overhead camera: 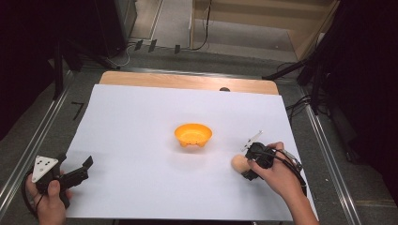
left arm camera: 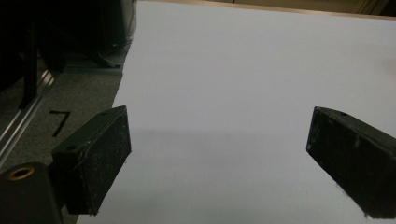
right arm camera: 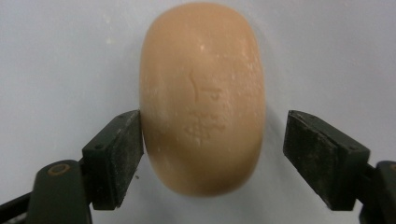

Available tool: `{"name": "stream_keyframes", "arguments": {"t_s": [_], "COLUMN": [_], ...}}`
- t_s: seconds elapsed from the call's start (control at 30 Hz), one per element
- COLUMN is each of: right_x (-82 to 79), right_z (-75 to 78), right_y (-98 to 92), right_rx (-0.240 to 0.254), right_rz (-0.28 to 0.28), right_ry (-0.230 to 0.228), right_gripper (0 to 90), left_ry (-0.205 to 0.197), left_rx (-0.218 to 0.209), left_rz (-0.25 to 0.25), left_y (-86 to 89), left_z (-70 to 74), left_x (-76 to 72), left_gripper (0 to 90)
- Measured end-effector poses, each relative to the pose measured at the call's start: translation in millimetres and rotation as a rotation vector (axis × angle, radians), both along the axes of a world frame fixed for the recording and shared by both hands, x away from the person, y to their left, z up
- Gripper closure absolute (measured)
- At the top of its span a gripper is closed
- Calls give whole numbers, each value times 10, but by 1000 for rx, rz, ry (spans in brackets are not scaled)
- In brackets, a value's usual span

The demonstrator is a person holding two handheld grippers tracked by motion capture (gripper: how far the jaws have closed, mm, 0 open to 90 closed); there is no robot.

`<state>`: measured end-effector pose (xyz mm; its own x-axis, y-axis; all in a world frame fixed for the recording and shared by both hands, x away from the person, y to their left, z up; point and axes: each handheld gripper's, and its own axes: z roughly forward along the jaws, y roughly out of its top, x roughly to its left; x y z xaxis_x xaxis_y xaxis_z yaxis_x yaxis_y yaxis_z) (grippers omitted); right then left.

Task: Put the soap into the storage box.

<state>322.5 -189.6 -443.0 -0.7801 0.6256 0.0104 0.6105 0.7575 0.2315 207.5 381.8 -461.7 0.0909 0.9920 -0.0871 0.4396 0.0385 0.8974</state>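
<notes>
A peach-coloured oval bar of soap [overhead camera: 239, 162] lies on the white sheet at the right, in front of an orange bowl [overhead camera: 193, 135]. My right gripper [overhead camera: 245, 162] straddles the soap. In the right gripper view the soap [right arm camera: 203, 98] sits between the jaws of this gripper [right arm camera: 212, 154]: the left pad [right arm camera: 116, 154] touches its side, while the right pad [right arm camera: 317, 154] stands a little off it. My left gripper [overhead camera: 86, 169] rests at the sheet's near left corner. In the left gripper view that gripper [left arm camera: 217, 154] is wide open over bare sheet.
A large white sheet [overhead camera: 141, 122] covers the wooden table [overhead camera: 187, 80]. Metal rails run along both sides of the table, and dark stands and cables sit on the floor beyond the far edge. A black mark [left arm camera: 60, 122] shows on the grey surface left of the sheet.
</notes>
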Motion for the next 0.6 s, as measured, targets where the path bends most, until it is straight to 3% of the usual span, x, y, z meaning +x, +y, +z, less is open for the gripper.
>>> {"name": "stream_keyframes", "arguments": {"t_s": [0.13, 0.23, 0.5, 0.6], "right_x": [39, 56, 52, 74], "right_z": [-40, -68, -78, -68], "right_y": [104, 153, 144, 166], "right_rx": [-7, -36, -32, -47], "right_rz": [-10, -7, 8, 9], "right_ry": [15, 30, 23, 40], "right_gripper": [317, 318, 323, 327], "left_ry": [-1, -1, 1, 1], "left_rx": [0, 0, 3, 1], "left_rz": [2, 2, -1, -1], "left_y": [-1, 0, -4, -1], "left_z": [0, 0, -2, -1], "left_x": [-2, -3, 4, 2], "left_gripper": [72, 72, 72, 72]}}
